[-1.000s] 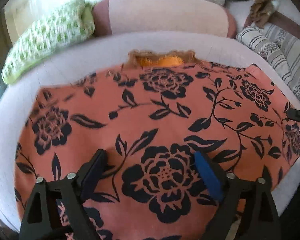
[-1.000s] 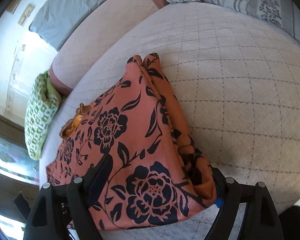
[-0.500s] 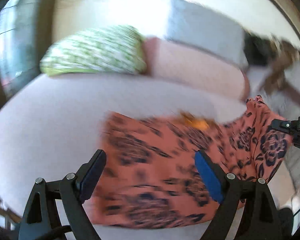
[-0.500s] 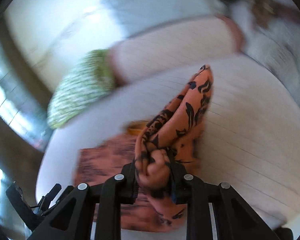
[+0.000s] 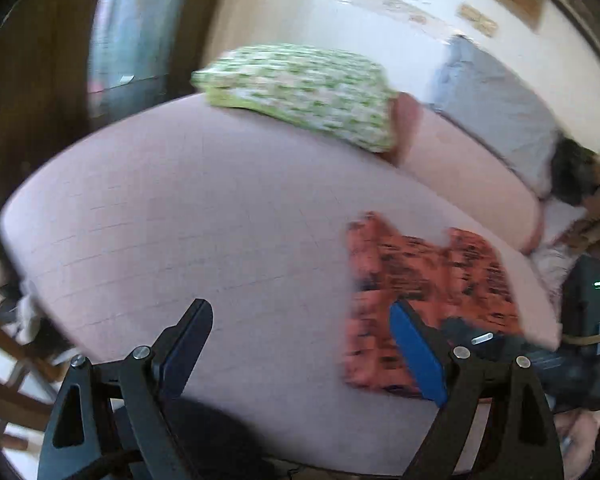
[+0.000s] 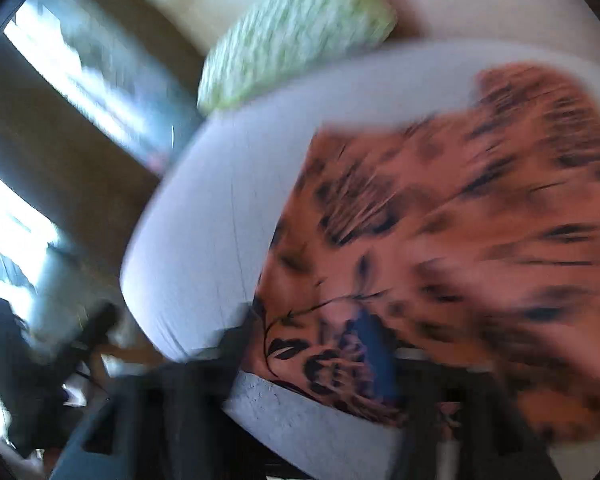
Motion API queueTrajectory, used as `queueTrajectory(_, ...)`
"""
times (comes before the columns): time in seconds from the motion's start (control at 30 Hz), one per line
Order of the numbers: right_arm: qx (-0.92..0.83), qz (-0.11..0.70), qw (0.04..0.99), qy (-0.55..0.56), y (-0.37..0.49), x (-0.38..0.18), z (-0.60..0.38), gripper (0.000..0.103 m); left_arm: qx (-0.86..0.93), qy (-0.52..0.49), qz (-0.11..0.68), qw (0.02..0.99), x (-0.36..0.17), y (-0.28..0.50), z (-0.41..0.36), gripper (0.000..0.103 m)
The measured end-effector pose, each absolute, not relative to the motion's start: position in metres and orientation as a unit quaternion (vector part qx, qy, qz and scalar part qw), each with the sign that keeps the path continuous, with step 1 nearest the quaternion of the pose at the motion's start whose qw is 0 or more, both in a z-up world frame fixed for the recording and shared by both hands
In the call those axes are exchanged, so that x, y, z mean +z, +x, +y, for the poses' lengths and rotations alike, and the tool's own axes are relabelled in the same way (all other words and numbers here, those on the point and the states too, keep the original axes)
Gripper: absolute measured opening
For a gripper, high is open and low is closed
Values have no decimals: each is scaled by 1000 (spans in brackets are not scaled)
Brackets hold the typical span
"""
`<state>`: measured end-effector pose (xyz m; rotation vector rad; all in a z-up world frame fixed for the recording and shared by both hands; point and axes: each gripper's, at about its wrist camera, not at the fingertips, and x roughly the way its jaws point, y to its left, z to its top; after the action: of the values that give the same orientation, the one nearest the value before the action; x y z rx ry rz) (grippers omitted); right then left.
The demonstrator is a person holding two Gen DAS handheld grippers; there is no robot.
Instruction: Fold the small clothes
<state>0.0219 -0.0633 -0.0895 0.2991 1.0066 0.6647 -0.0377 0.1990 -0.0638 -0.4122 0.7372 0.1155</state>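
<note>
Left tool (image 5: 300,354) held low over the near edge of the bed (image 5: 188,216), tilted a little, fingers spread wide with nothing between the blue pads (image 5: 418,354). Aimed across the pale quilted cover toward a green-and-white pillow (image 5: 300,90) at the far side, with a pink bolster (image 5: 472,172) and a grey pillow (image 5: 496,108) beyond it.

Right tool (image 6: 300,364) close down over the near edge of the bed, badly smeared by motion. One blue pad faintly readable through or against the fabric; dark frame only a blur below. Cannot tell whether spread or pinching the cloth.

Orange floral garment (image 5: 424,300) lying on the right part of the bed, near the right-hand edge, flat and folded into a roughly rectangular shape. Near corner partly covered by the left tool's right finger in the left wrist view. In the right wrist view (image 6: 460,240), filling the right half, cut off at the frame's right and bottom, print streaked and hard to read. Long axis running from the near bed edge toward the bolster; notched end pointing away, toward the bolster.

Dark device at the right rim of the left view, cut off, not identifiable.
</note>
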Motion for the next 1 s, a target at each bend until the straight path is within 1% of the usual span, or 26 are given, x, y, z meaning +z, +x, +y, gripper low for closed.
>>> queueTrajectory(0.03,289,444,831,169,15,-76,-93,75,21,-207,363,908,-63,-25,186,90)
queueTrajectory(0.1,248,414,854,194,0,-59,-144,75,-41,-215,374,901,-61,-4,158,90)
queueTrajectory(0.17,211,398,870,199,-14,-54,-181,76,-120,-232,392,882,-70,29,122,90)
queueTrajectory(0.23,186,401,873,206,-15,-60,-210,76,-166,-256,420,855,-85,59,94,90)
queueTrajectory(0.33,158,406,871,228,-30,-71,-248,76,-171,-294,468,815,-111,90,67,90)
queueTrajectory(0.4,150,408,867,243,-33,-75,-264,76,-136,-299,518,790,-133,109,55,89)
queueTrajectory(0.43,148,408,866,249,-39,-78,-275,76,-127,-301,533,781,-139,110,52,87)
queueTrajectory(0.47,147,407,865,253,-41,-80,-281,76,-120,-305,528,784,-138,108,50,86)
queueTrajectory(0.5,146,406,865,258,-42,-80,-287,76,-127,-299,519,790,-134,107,47,61)
queueTrajectory(0.53,145,402,864,265,-40,-81,-293,76,-142,-289,525,788,-134,109,43,15)
queueTrajectory(0.6,145,401,863,272,-37,-85,-295,76,-144,-295,528,783,-132,111,41,14)
queueTrajectory(0.67,148,400,861,277,-29,-84,-293,76,-132,-269,500,813,-115,106,41,12)
queueTrajectory(0.73,152,392,865,272,-26,-77,-291,76,-113,-217,425,872,-69,82,39,10)
queueTrajectory(0.8,155,388,868,269,-23,-71,-288,76,-88,-141,328,930,-24,40,36,10)
queueTrajectory(0.83,157,388,868,267,-22,-69,-287,76,-69,-103,296,947,-15,18,36,10)
queueTrajectory(0.87,157,388,869,265,-21,-68,-286,76,-58,-86,295,950,-20,7,40,10)
queueTrajectory(0.9,157,390,869,261,-18,-67,-283,76,-51,-93,313,944,-32,6,46,10)
queueTrajectory(1.0,169,416,860,244,-4,-67,-264,76,-38,-175,463,868,-119,28,81,11)
